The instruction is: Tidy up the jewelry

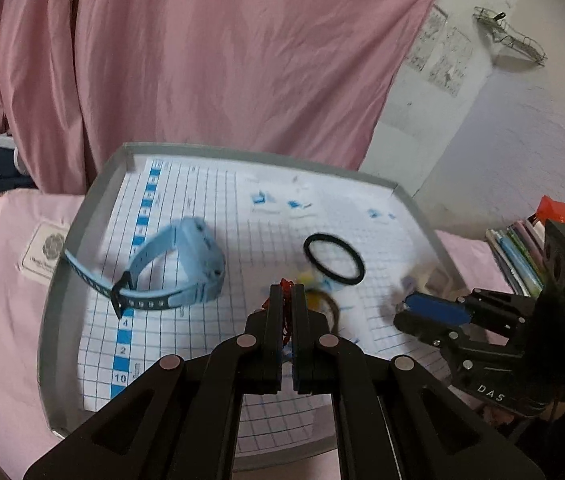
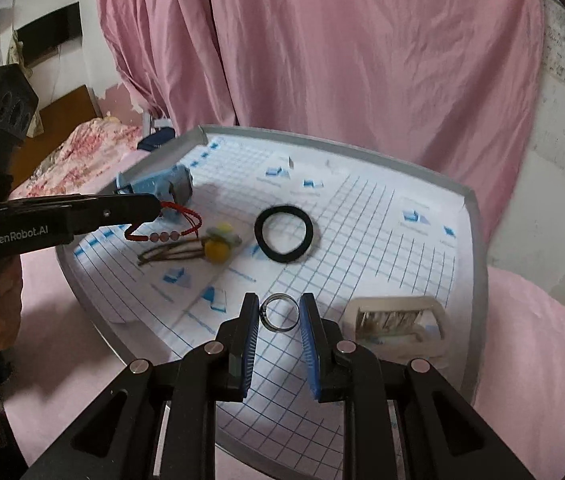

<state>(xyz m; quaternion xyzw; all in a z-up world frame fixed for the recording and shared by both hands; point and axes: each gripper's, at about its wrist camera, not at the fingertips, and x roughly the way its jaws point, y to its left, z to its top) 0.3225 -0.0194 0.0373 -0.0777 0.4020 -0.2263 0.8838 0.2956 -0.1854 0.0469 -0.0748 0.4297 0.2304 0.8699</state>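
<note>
a pink curtain (image 2: 362,60) hangs behind everything, and pink bedding (image 1: 6,320) lies under a grey tray (image 2: 470,280) lined with a blue-gridded sheet. the tray's rim runs round all the jewelry.

on the sheet's left side, in the left wrist view, a light blue watch (image 1: 186,268) lies on its side with its strap buckled into a loop. near the middle lies a black hair band (image 2: 285,239), flat and clear of the other pieces. at the right edge of the tray sits a pale cream clip (image 2: 396,322) with a bristly insert.

the left tongs (image 1: 288,308) are pressed together on a red cord bracelet (image 2: 170,226); the cord runs between the tips, and in the right wrist view it hangs off them as a loop with three pinkish beads, lifted above the sheet. just below that loop lie brown hair pins (image 2: 170,256) ending in a yellow ball ornament (image 2: 218,250), touching the sheet.

the right tongs (image 2: 280,314) are clamped on a silver ring (image 2: 280,314), their blue pads touching its two sides, low over the near part of the tray. a hand (image 2: 0,316) grips the left handle at the frame's edge.
</note>
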